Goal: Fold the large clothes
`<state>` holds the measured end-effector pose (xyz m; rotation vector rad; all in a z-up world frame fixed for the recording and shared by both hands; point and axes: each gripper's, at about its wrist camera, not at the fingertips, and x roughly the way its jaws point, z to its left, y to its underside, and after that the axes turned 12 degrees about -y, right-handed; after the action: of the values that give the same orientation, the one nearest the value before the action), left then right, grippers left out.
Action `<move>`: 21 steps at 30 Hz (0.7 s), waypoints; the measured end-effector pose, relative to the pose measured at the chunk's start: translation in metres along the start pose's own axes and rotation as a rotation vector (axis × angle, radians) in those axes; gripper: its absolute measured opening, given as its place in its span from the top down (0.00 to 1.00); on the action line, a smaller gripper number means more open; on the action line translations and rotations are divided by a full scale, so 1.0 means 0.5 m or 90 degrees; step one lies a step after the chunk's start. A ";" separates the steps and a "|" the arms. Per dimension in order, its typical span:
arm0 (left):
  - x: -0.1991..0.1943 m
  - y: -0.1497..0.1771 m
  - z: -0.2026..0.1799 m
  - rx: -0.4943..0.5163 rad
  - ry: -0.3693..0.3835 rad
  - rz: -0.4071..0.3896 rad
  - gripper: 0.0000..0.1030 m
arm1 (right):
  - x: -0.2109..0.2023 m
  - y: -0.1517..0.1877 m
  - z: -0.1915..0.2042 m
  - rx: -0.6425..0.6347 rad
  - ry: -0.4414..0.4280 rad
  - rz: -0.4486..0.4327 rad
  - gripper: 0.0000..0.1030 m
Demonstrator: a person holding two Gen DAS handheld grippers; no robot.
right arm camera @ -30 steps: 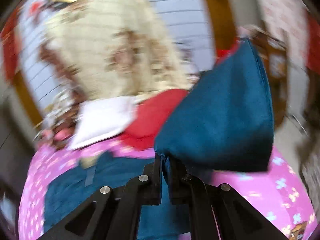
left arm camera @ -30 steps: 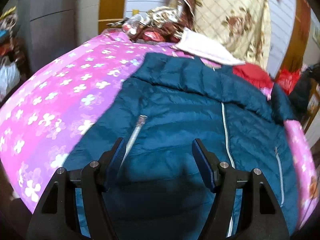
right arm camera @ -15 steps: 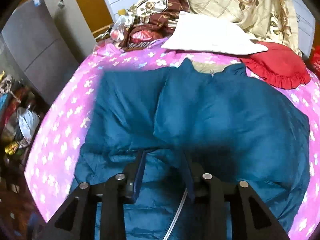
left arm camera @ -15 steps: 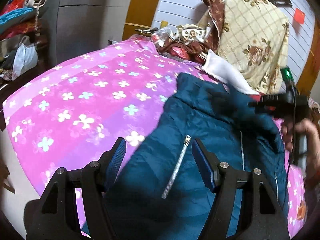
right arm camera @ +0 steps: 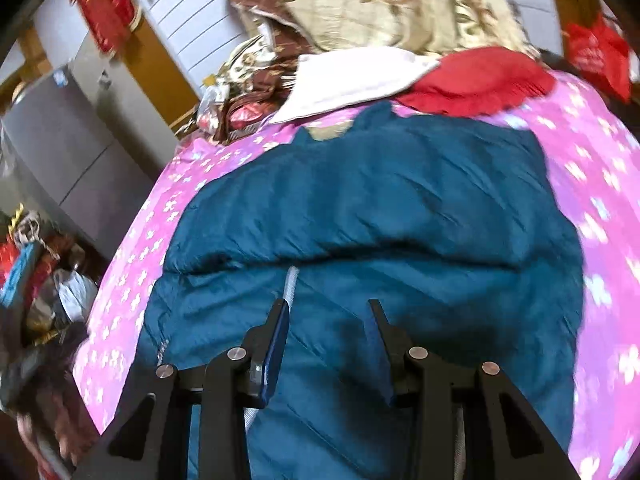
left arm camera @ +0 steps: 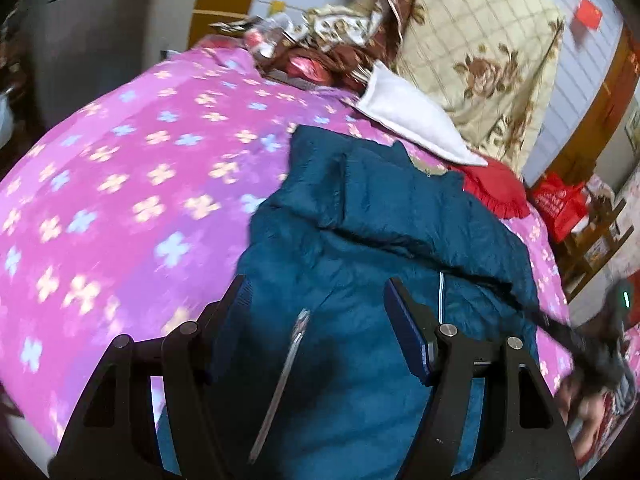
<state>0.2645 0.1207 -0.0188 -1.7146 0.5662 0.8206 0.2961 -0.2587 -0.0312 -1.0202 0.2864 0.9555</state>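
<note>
A teal puffer jacket (left arm camera: pixel 372 248) lies on a bed with a pink flowered cover (left arm camera: pixel 132 184). Both sleeves are folded across its chest, and its silver zippers show. My left gripper (left arm camera: pixel 316 300) is open and empty above the jacket's lower left part. In the right wrist view the jacket (right arm camera: pixel 380 208) fills the middle, collar toward the pillows. My right gripper (right arm camera: pixel 328 312) is open and empty above the jacket's lower front, near the centre zipper (right arm camera: pixel 291 280). The right gripper also shows blurred at the far right of the left wrist view (left arm camera: pixel 600 336).
A white pillow (left arm camera: pixel 408 120), a red cushion (left arm camera: pixel 496 188) and a beige flowered quilt (left arm camera: pixel 480 60) sit at the head of the bed. Clutter lies at the far corner (left arm camera: pixel 304 52). A grey cabinet (right arm camera: pixel 60 140) stands left. A red bag (left arm camera: pixel 560 204) stands right.
My right gripper carried the sleeve across the jacket, let go and opened, then drew back toward the hem. My left gripper stayed open and shifted over the jacket's lower left.
</note>
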 end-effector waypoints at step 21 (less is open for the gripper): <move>0.291 -0.170 -0.165 0.063 0.029 0.130 0.90 | -0.080 0.022 -0.129 0.029 0.048 -0.041 0.64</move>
<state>0.4396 0.0711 -0.0631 -1.6060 0.8109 0.8834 0.2781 -0.3313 -0.0475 -1.0191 0.3353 0.8498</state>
